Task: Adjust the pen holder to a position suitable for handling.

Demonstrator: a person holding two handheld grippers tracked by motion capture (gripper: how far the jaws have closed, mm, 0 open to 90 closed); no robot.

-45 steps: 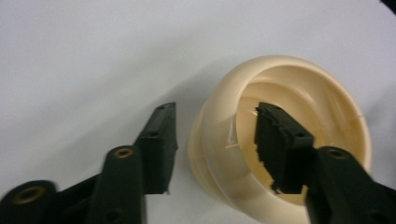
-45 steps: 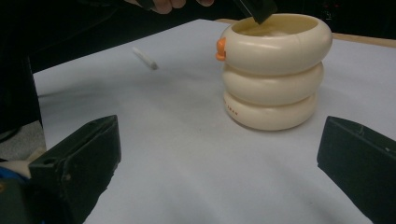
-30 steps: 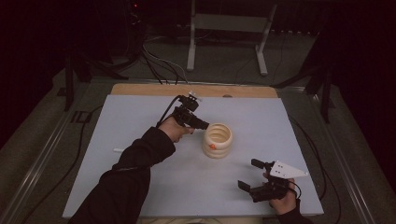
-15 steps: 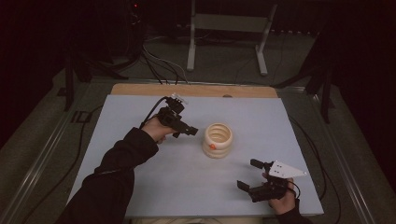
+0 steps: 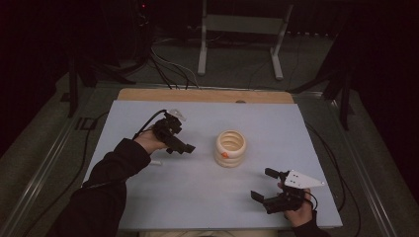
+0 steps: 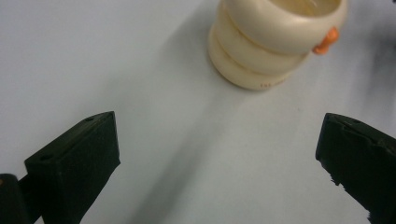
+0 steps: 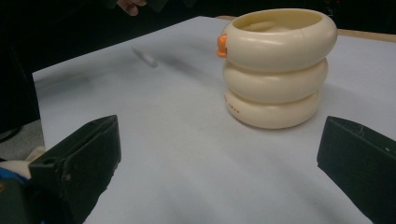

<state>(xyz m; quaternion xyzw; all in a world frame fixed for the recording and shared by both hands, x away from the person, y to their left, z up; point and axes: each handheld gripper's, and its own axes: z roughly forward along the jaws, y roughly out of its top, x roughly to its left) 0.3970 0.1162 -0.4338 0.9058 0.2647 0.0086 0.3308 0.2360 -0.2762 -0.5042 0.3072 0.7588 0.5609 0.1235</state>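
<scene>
Standing: the stack (image 5: 230, 148) of three cream rings, upright on the mat (image 5: 148, 197), near its middle and a little toward the right edge.
Stack detail: the rings sit squarely on one another, hollow through the centre; a small orange tab (image 7: 222, 45) juts from the top ring's rim.
Left gripper (image 5: 185, 147): just off the stack's left side, apart from it; its jaws have just been opening and now stand wide with nothing between them, bare mat showing in the gap in the left gripper view.
Right gripper (image 5: 264, 185): near the mat's front right corner, well apart from the stack, jaws spread wide and empty.
Done, by my reading: the stack looks built and let go, since neither gripper touches it and it stands on its own.
Left to do: little that shows; possibly a small white stick-like piece (image 5: 156, 162) near the left sleeve, too faint to identify.
Risk: low; the stack shows no tilt.
</scene>
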